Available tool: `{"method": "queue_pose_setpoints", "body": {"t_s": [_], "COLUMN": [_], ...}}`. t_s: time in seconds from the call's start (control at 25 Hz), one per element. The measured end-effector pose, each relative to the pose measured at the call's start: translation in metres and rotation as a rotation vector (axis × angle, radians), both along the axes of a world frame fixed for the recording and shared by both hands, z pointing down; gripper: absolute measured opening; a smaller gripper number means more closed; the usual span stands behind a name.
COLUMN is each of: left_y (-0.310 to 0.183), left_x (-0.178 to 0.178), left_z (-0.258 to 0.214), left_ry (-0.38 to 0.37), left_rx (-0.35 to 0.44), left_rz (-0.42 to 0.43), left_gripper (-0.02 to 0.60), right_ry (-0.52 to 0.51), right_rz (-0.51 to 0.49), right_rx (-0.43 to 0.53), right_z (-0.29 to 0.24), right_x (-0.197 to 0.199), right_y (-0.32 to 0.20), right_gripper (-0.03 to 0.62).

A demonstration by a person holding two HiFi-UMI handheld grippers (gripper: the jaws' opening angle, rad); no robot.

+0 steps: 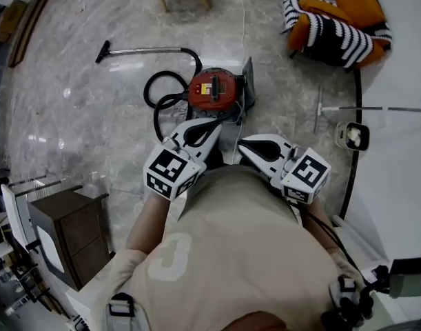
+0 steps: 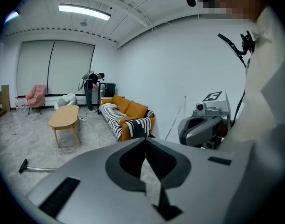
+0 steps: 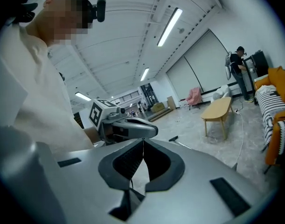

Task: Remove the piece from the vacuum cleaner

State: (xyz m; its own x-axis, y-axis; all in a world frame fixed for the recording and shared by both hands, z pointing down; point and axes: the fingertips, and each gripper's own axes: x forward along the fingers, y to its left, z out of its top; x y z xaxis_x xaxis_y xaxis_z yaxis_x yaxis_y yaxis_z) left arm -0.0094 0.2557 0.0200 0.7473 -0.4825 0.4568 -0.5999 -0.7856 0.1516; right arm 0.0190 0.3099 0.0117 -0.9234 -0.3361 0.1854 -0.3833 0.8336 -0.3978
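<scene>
Your left tool (image 1: 211,124) and right tool (image 1: 243,145) both have their jaws together, empty. The round red vacuum cleaner (image 1: 213,89), its black hose (image 1: 157,95) looped, sits just ahead of them on the glossy marble floor (image 1: 93,123).

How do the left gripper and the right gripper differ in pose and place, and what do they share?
Direction: in the head view the left gripper points up the picture, while the right gripper points toward the left. Nearness: the left gripper's tip lies just below the red vacuum cleaner; the right gripper's tip lies further from it. Shared: both have their jaws closed, with nothing between them.
</scene>
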Motion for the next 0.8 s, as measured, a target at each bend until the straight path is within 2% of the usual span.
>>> {"method": "queue_pose_setpoints", "body": {"t_s": [0.16, 0.32, 0.52, 0.8], "left_y": [-0.024, -0.047, -0.078, -0.110], "left_x": [-0.040, -0.082, -0.124, -0.149], "left_z": [0.002, 0.008, 0.014, 0.014], "left_ry": [0.006, 0.016, 0.038, 0.068], "left_rx": [0.002, 0.000, -0.001, 0.018], "left_rz": [-0.030, -0.049, -0.033, 0.035], "left_gripper": [0.005, 0.005, 0.005, 0.005], "right_ry": [0.023, 0.094, 0.153, 0.232], "right_rz": [-0.041, -0.062, -0.038, 0.074], "right_rx": [-0.045, -0.053, -0.043, -0.078], "right_z": [0.004, 0.006, 0.005, 0.010], "right_x": [-0.039, -0.079, -0.117, -0.134], "right_y": [-0.023, -0.048, -0.078, -0.108], "right_gripper": [0.002, 0.002, 0.002, 0.002]}}
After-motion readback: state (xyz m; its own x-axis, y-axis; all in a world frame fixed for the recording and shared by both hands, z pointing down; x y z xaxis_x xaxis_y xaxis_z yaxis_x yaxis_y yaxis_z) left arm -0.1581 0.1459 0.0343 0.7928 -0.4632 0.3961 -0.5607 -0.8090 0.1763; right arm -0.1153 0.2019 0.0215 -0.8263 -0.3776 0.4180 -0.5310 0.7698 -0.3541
